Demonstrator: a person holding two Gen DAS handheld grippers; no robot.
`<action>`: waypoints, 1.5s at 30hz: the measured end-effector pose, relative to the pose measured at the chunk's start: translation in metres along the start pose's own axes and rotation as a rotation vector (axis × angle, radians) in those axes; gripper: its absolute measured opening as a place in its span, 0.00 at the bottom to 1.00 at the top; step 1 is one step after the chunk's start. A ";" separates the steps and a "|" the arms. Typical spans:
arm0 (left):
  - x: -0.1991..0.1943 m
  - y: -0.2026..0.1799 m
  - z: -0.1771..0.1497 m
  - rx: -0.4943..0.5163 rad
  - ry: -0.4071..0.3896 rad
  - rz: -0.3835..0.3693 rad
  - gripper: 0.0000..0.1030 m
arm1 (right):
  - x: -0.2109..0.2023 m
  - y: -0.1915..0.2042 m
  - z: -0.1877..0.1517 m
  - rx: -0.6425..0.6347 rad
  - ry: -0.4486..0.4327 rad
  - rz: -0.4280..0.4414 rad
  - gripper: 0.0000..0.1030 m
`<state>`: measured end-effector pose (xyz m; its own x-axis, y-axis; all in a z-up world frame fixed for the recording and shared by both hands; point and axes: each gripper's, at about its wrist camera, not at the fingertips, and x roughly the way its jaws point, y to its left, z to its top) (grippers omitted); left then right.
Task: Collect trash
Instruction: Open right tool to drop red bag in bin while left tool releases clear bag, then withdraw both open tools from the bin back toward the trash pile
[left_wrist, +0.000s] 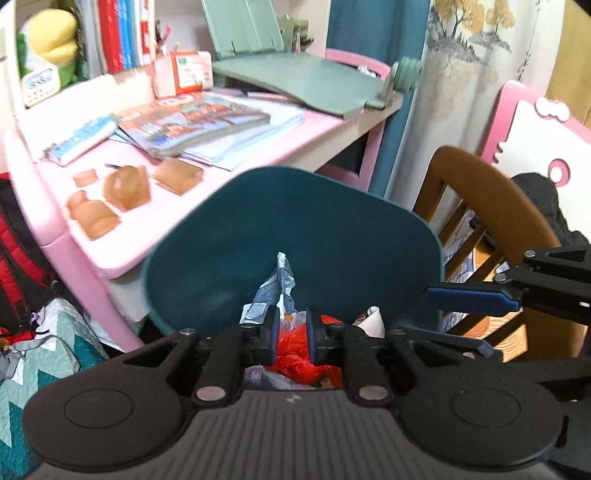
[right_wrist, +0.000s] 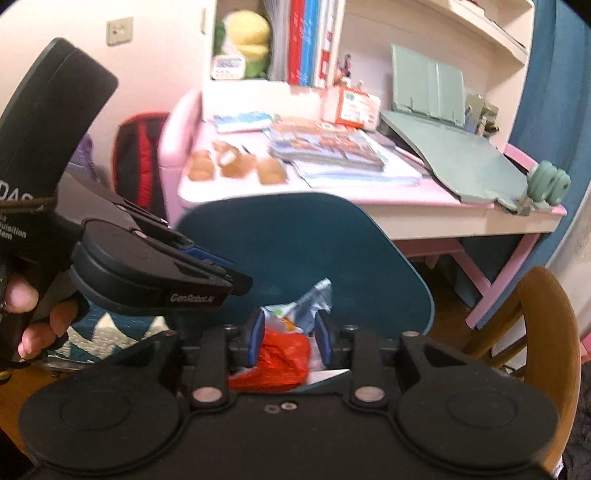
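You've got a pink worktop (left_wrist: 155, 229) behind the bin. On it: brown toy furniture pieces (left_wrist: 125, 186) near the front edge, a stack of magazines (left_wrist: 195, 123) just behind them, and a green tilted reading stand (left_wrist: 303, 79) at its right end. Shelf above holds upright books (left_wrist: 118, 33) and a yellow plush toy (left_wrist: 51, 33). A red-and-black backpack (right_wrist: 142, 162) stands left of the worktop, and a wooden chair (left_wrist: 491, 192) stands at the right.

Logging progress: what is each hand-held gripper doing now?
Left hand-held gripper: slightly open, holding nothing, above the trash.
Right hand-held gripper: open, empty.
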<state>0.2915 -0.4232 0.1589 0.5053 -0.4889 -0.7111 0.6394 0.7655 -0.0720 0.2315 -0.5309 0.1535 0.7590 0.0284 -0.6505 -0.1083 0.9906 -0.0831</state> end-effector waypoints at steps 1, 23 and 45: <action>-0.008 0.002 -0.003 -0.003 -0.010 0.002 0.14 | -0.005 0.004 0.000 -0.003 -0.008 0.007 0.29; -0.160 0.121 -0.139 -0.140 -0.090 0.175 0.14 | -0.039 0.167 0.001 -0.173 -0.124 0.302 0.31; -0.140 0.312 -0.369 -0.453 0.062 0.325 0.53 | 0.110 0.373 -0.082 -0.306 0.096 0.582 0.37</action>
<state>0.2066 0.0383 -0.0223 0.5910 -0.1832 -0.7856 0.1371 0.9825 -0.1260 0.2226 -0.1695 -0.0108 0.4627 0.5215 -0.7169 -0.6715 0.7342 0.1006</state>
